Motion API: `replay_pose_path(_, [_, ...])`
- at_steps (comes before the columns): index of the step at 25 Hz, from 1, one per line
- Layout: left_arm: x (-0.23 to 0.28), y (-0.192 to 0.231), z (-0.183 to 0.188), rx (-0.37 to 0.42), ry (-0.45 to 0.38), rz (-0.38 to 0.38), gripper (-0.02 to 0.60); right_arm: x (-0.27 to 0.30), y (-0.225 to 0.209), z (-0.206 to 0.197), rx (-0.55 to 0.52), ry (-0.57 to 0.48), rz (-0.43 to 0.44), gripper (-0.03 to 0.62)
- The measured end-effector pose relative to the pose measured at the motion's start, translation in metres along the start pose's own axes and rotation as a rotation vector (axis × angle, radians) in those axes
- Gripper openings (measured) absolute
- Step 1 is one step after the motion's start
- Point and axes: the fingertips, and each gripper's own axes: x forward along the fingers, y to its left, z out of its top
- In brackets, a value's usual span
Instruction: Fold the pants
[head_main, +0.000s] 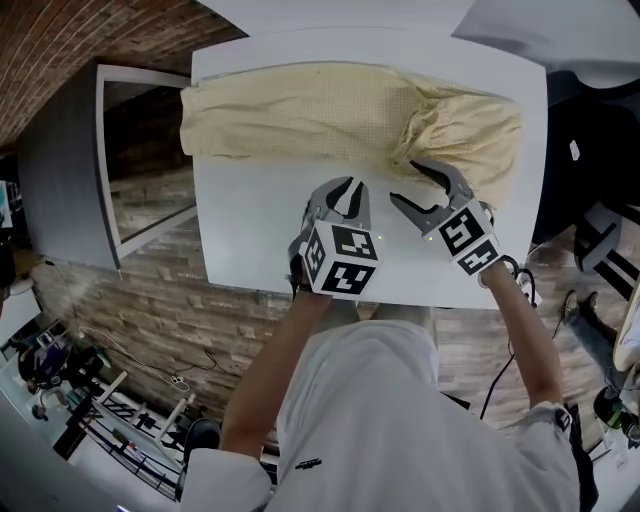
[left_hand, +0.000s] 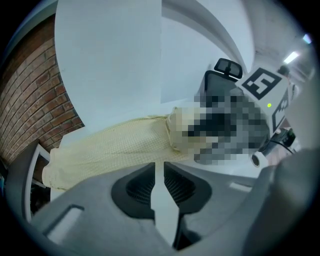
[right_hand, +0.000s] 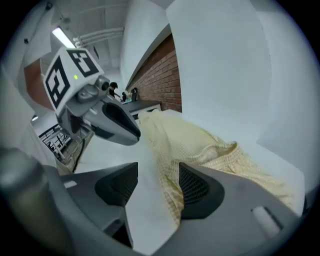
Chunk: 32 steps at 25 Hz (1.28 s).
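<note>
Pale yellow pants (head_main: 330, 110) lie stretched across the far half of the white table (head_main: 260, 230), with the waist end bunched at the right. My right gripper (head_main: 405, 182) stands open at that bunched end. In the right gripper view (right_hand: 158, 170) a fold of the pants (right_hand: 200, 145) lies between the jaws, against the right one, and neither pad presses it. My left gripper (head_main: 345, 190) hovers over bare table just in front of the pants (left_hand: 115, 145). Its jaws (left_hand: 159, 170) are nearly together, with only a thin slit and nothing between them.
A grey framed cabinet (head_main: 130, 150) stands off the table's left edge over brick-patterned floor. A black chair (head_main: 590, 130) and cables are off the right side. The person's torso is at the table's near edge.
</note>
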Motion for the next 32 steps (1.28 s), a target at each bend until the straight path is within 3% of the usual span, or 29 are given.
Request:
replay_pose_path(4, [0.004, -0.014, 0.016, 0.028, -0.02, -0.015, 0.06, -0.034, -0.003, 0.011, 0.088, -0.098, 0.0, 0.259])
replay_pose_path(7, [0.009, -0.031, 0.03, 0.052, -0.032, -0.035, 0.058, -0.063, -0.023, 0.01, 0.173, -0.176, -0.069, 0.225])
replay_pose_path(12, [0.022, -0.061, 0.05, 0.091, -0.039, -0.057, 0.058, -0.095, -0.058, -0.03, 0.239, -0.156, -0.183, 0.229])
replay_pose_path(18, [0.039, -0.092, 0.072, 0.154, -0.055, -0.075, 0.058, -0.13, -0.095, -0.07, 0.458, -0.203, -0.247, 0.229])
replay_pose_path(26, [0.099, -0.09, 0.123, 0.243, -0.045, -0.06, 0.058, -0.149, -0.139, -0.119, 0.786, -0.246, -0.252, 0.239])
replay_pose_path(32, [0.131, -0.068, 0.123, 0.238, 0.018, -0.021, 0.058, -0.145, -0.157, -0.136, 0.94, -0.283, -0.179, 0.239])
